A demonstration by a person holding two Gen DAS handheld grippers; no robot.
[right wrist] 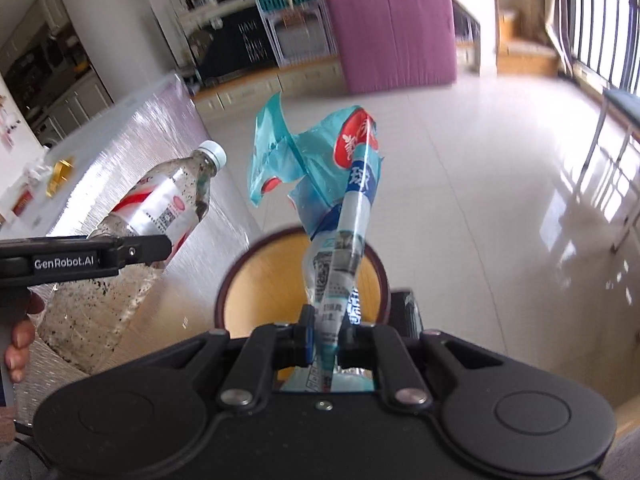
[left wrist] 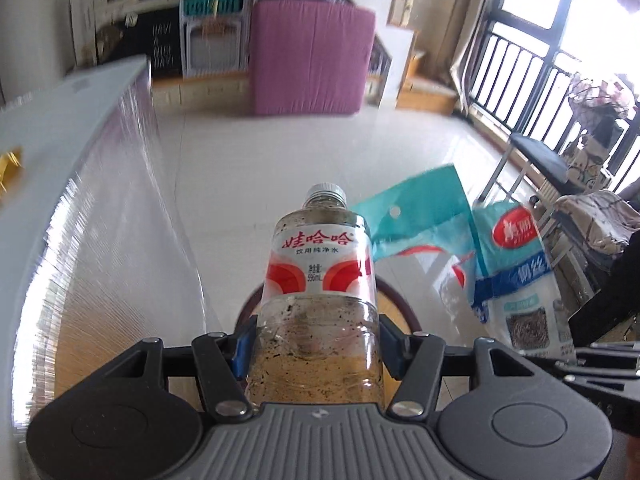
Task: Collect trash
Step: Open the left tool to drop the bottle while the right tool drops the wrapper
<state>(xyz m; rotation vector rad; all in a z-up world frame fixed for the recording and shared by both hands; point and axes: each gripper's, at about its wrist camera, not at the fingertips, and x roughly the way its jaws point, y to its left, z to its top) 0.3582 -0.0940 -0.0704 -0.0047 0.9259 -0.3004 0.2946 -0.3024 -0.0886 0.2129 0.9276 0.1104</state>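
My left gripper [left wrist: 316, 350] is shut on a clear plastic water bottle [left wrist: 320, 280] with a red and white label, a white cap and dirty yellowish liquid; it also shows in the right wrist view [right wrist: 160, 208], held tilted by the left gripper [right wrist: 100, 258]. My right gripper [right wrist: 326, 338] is shut on a crumpled blue and white plastic packaging bag [right wrist: 336, 200], which also shows at the right of the left wrist view [left wrist: 504, 264]. Both are held in the air above a round bin with a yellow inside [right wrist: 260, 280].
A white table with a shiny cover [left wrist: 60, 160] runs along the left, with small items on it [right wrist: 60, 176]. A purple mat [left wrist: 312, 56] leans at the far wall. A chair and window railing [left wrist: 540, 152] stand at the right. The tiled floor [right wrist: 480, 180] lies ahead.
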